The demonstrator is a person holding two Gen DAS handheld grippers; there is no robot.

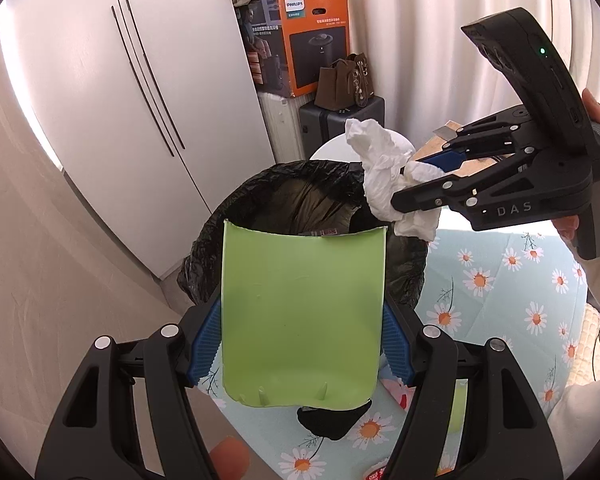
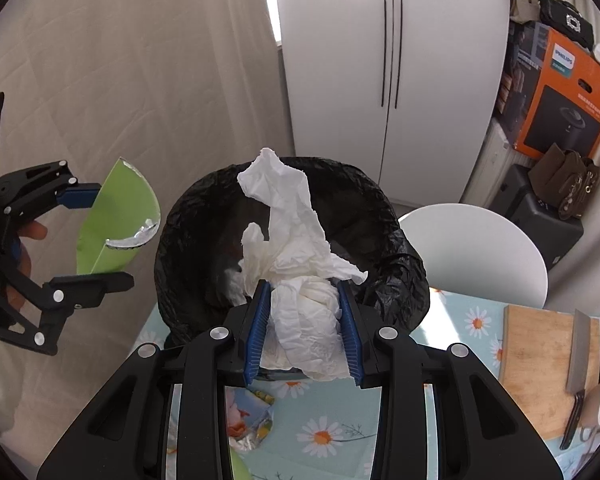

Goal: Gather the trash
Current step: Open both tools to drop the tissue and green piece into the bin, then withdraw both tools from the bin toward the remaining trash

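While the left tool (image 1: 300, 340) clamps green packaging (image 1: 300, 312), the right tool (image 2: 305, 332) pinches crumpled tissue (image 2: 300, 272) above the bin (image 2: 204, 240).

Left tool (image 1: 302, 316) clamps green wrapper (image 1: 300, 312) over black-lined bin (image 1: 260, 192); right tool (image 1: 410, 184) grips crumpled tissue (image 1: 384, 176).

Green carton piece (image 1: 300, 312), white tissue (image 2: 300, 264)

white wardrobe (image 1: 112, 92) | beige curtain (image 2: 120, 80) | daisy tablecloth (image 1: 500, 280)
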